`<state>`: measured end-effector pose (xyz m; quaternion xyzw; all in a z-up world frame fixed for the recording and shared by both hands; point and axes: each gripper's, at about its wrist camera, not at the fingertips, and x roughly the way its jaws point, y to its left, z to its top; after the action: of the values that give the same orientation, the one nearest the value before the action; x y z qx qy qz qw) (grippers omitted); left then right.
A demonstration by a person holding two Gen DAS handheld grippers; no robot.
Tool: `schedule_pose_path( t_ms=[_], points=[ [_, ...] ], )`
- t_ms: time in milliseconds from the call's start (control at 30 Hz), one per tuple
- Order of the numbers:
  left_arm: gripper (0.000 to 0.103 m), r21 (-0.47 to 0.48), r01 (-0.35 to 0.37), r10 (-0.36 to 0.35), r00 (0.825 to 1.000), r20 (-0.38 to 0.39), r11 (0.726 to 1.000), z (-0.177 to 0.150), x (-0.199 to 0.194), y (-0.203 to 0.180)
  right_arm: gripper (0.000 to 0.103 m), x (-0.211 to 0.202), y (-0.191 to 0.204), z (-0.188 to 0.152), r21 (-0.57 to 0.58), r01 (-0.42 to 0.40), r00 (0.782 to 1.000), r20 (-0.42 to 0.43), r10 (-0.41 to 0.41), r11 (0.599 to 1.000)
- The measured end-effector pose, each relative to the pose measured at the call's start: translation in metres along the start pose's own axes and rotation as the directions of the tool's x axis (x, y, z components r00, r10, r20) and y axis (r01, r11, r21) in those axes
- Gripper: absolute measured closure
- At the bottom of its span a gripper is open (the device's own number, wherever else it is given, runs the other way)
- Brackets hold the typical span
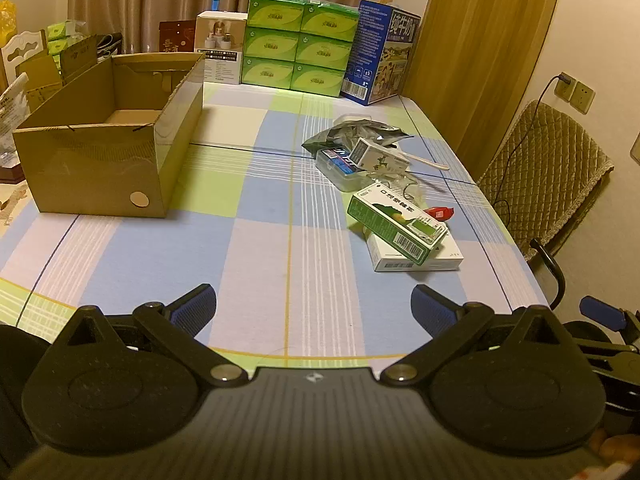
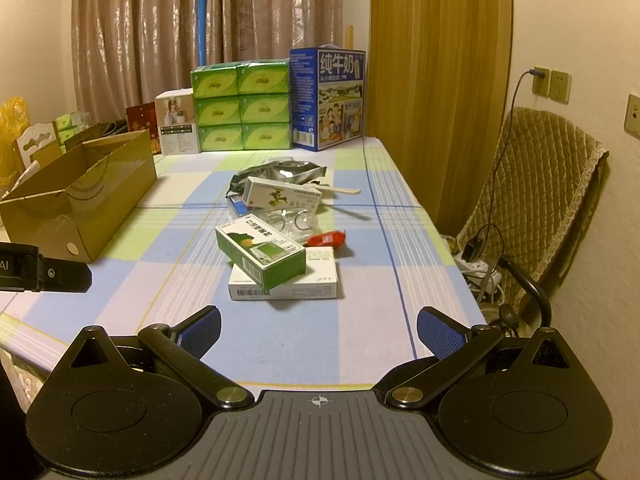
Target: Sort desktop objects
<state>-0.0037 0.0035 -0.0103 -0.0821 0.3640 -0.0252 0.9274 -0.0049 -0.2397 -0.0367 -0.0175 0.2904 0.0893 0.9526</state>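
Note:
A pile of small items lies on the checked tablecloth. A green-and-white box point(image 1: 396, 222) point(image 2: 262, 251) rests on a flat white box point(image 1: 416, 258) point(image 2: 286, 282). Behind them lie a red wrapped sweet point(image 1: 439, 213) point(image 2: 327, 238), a white medicine box point(image 1: 380, 156) point(image 2: 282, 196), a clear plastic case point(image 1: 340, 166), a silver foil bag point(image 1: 356, 132) point(image 2: 280, 170) and a white spoon point(image 1: 426, 161) point(image 2: 340, 190). An open cardboard box point(image 1: 108, 148) point(image 2: 76, 196) stands at the left. My left gripper point(image 1: 314, 310) and right gripper point(image 2: 319, 334) hover open near the front edge, holding nothing.
Stacked green tissue packs point(image 1: 298, 42) point(image 2: 241, 106), a blue milk carton point(image 1: 382, 50) point(image 2: 328, 98) and a white carton point(image 2: 176, 122) line the table's far end. A padded chair point(image 1: 548, 176) point(image 2: 536, 196) stands at the right. Wall sockets point(image 2: 552, 86) hold a cable.

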Motion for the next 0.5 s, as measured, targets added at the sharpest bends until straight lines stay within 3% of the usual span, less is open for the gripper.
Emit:
schedule_pose_path(
  t_ms=[500],
  points=[
    [0.001, -0.003, 0.004, -0.004, 1.0, -0.004, 1.0, 0.0004, -0.0006, -0.0007, 0.002, 0.0015, 0.0004, -0.0022, -0.004, 0.002, 1.0, -0.003, -0.002, 1.0]
  ],
)
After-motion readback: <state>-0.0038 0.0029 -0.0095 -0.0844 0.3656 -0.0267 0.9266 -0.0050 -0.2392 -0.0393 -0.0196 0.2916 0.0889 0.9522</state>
